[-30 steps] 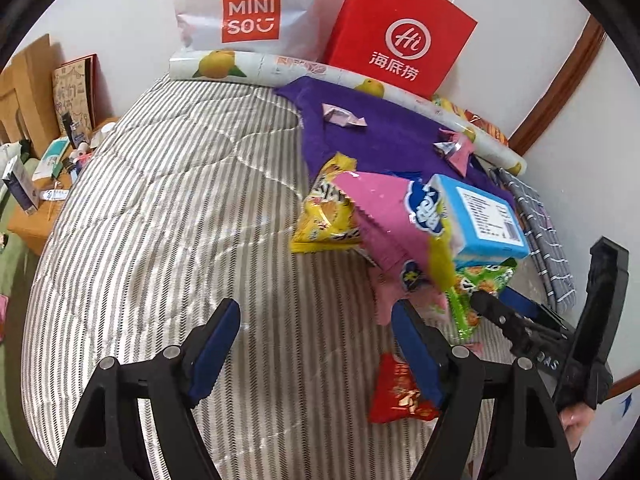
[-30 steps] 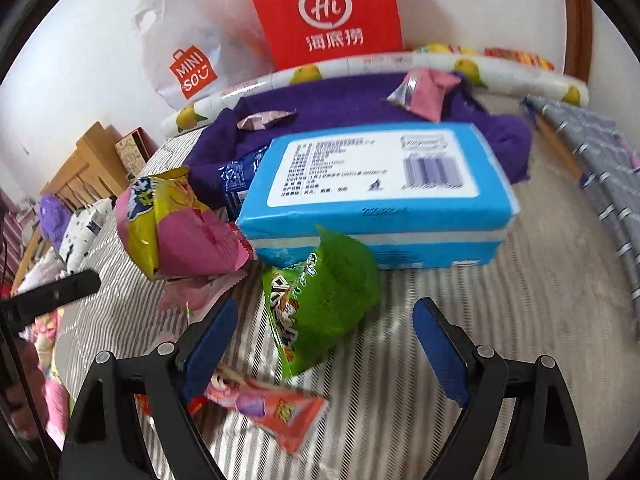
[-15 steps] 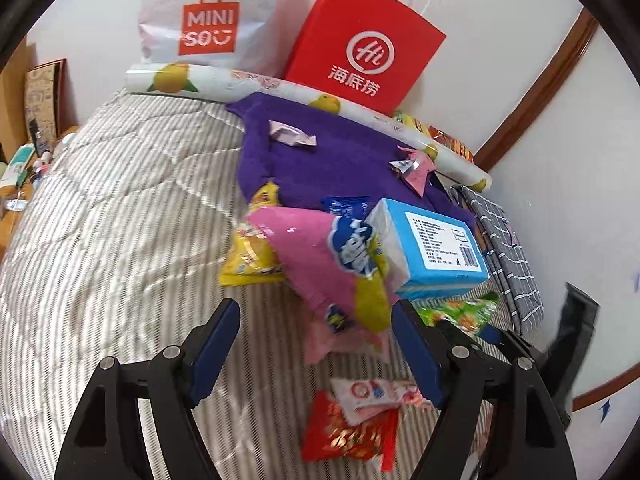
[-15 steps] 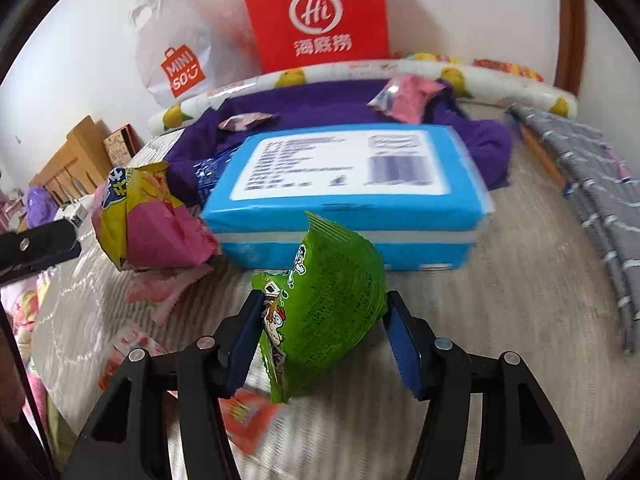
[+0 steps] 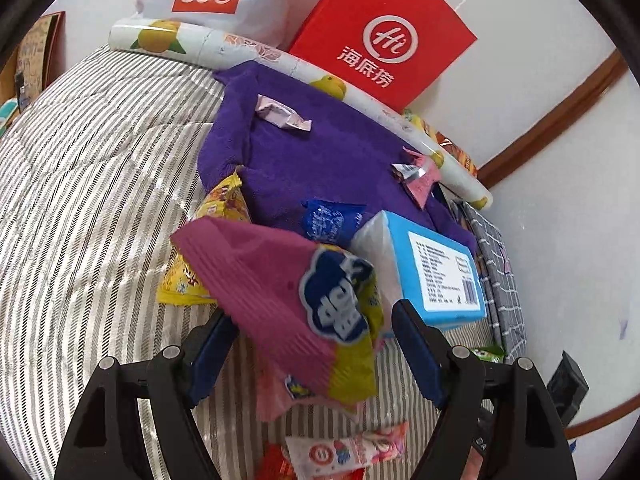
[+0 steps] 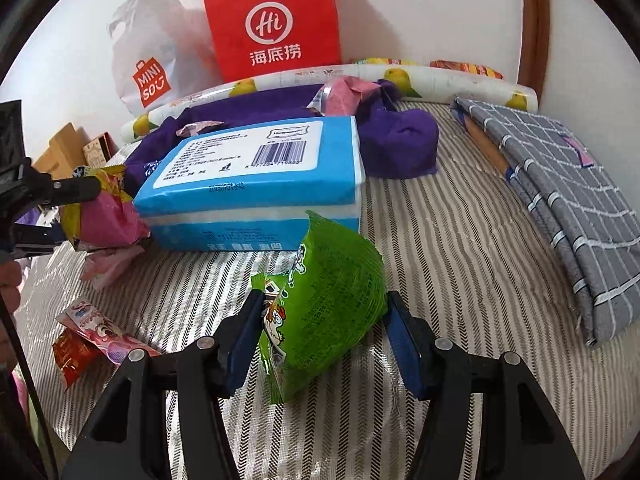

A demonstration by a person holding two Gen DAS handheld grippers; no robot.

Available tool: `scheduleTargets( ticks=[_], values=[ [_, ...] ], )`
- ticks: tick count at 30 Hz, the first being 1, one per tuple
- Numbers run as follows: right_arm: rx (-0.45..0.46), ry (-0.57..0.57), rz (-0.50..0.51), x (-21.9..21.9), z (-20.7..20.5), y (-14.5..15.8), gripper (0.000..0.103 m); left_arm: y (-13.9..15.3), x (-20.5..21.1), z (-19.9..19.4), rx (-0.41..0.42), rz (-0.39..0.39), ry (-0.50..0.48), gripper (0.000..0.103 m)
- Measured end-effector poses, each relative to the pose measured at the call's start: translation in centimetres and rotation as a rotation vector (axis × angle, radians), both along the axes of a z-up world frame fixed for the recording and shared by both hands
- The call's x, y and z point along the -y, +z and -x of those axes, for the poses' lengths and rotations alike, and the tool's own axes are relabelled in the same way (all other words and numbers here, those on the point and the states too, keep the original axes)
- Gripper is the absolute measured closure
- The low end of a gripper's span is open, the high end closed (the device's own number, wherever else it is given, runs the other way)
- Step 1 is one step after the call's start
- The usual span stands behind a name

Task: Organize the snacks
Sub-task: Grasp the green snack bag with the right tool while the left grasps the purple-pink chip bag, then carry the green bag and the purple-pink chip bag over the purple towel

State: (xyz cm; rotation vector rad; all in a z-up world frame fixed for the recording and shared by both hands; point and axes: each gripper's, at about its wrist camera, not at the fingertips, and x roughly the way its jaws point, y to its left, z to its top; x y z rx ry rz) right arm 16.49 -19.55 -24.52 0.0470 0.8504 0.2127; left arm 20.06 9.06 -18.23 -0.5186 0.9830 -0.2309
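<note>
A puffy pink-and-yellow snack bag (image 5: pixel 288 300) lies on the striped bed between the jaws of my left gripper (image 5: pixel 308 340). That gripper is open, and its right pad stands clear of the bag. My right gripper (image 6: pixel 324 304) is shut on a green snack bag (image 6: pixel 324 292), with both blue pads pressing its sides. Just behind both bags lies a blue tissue pack (image 6: pixel 256 176). A yellow bag (image 5: pixel 216 216) and a blue packet (image 5: pixel 328 220) rest at the edge of a purple towel (image 5: pixel 320 152). Small red and pink packets (image 6: pixel 92 324) lie near the front.
A red paper bag (image 6: pixel 276 20), a white Miniso bag (image 6: pixel 152 60) and a lemon-print roll (image 6: pixel 440 80) line the wall at the back. A folded grey checked cloth (image 6: pixel 560 184) lies at the right. Bare striped bedcover (image 5: pixel 80 200) stretches to the left.
My right gripper has closed on the green bag. My left gripper has moved forward, and the pink-and-yellow bag now sits between its jaws, which stand as wide as before.
</note>
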Motion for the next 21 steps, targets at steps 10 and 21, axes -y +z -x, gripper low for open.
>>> scheduleTargets(
  ticks=[10,21],
  values=[
    [-0.004,-0.006,-0.033,0.4,0.0,-0.2,0.043,0.1,0.3,0.2,0.032,0.025,-0.007,0.048],
    [0.02,-0.027,-0.063,1.1,1.7,1.3,0.044,3.0,-0.2,3.5,0.114,0.04,-0.043,0.049]
  ],
)
